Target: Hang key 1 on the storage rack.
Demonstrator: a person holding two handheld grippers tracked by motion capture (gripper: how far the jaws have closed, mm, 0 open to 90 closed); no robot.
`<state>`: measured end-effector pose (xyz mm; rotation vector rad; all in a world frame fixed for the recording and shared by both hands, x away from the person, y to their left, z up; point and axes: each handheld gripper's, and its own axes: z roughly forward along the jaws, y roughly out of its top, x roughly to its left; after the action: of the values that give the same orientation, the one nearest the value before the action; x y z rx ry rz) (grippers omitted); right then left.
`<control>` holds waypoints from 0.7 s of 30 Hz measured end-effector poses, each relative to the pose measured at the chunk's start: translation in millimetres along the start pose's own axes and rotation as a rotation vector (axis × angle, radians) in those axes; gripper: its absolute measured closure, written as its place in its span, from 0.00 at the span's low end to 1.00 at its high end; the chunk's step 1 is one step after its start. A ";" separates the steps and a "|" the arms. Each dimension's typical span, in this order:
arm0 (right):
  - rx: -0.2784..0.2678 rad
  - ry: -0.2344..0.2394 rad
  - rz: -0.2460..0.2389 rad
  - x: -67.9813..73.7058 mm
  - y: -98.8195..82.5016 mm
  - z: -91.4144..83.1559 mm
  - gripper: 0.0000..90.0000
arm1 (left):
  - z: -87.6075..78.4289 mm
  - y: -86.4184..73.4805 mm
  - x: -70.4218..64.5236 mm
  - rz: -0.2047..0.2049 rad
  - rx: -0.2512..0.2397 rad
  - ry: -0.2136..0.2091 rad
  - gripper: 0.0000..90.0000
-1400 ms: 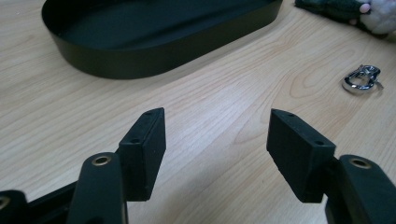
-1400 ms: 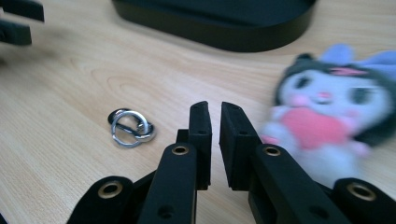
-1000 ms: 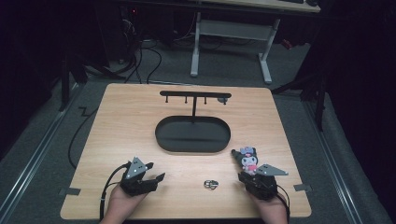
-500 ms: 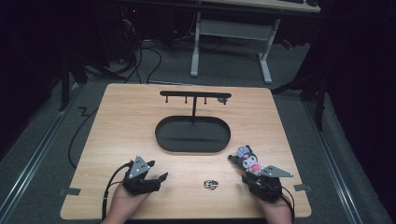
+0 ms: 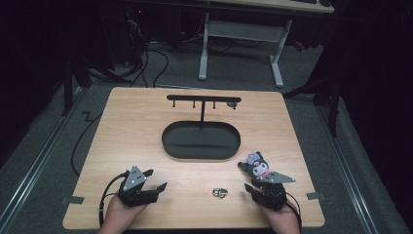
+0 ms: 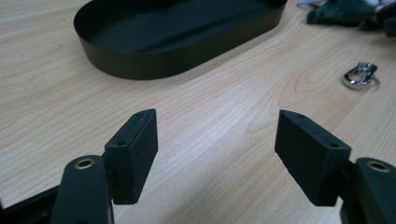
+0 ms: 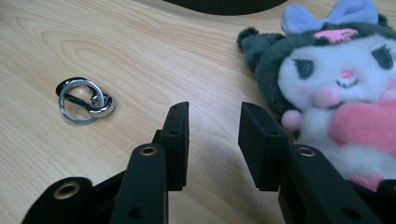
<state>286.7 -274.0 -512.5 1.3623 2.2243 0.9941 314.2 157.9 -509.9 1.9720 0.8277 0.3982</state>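
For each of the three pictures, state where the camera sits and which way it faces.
High view: above the table's near edge, facing forward and down; both hands, left gripper, right gripper.
Left gripper view: rides the left gripper, facing the tray.
Right gripper view: rides the right gripper, beside the plush.
Shared: key ring.

1 overhead, 2 low table-level views

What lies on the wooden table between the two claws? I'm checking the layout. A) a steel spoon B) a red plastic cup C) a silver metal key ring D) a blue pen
C: the silver metal key ring lies on the wooden table between the claws.
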 end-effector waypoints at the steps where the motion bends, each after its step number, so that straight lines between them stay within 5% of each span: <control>1: 0.002 -0.011 -0.008 0.7 2.0 0.6 0.69 | 0.0 0.9 0.7 0.003 0.002 -0.008 0.34; 5: 0.050 -0.063 -0.033 5.9 7.8 1.8 0.66 | 3.8 1.7 -0.3 0.007 -0.005 -0.022 0.35; 14: 0.179 -0.037 -0.037 9.8 23.6 -1.4 0.58 | 12.5 5.1 -8.5 0.078 -0.006 -0.028 0.34; 21: 0.288 -0.012 -0.020 9.2 40.5 -3.0 0.51 | 9.8 6.2 -7.7 0.078 -0.025 -0.035 0.34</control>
<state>306.1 -255.3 -480.8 1.4525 2.4387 0.6751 316.7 144.2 -509.3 1.9870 0.7216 0.4162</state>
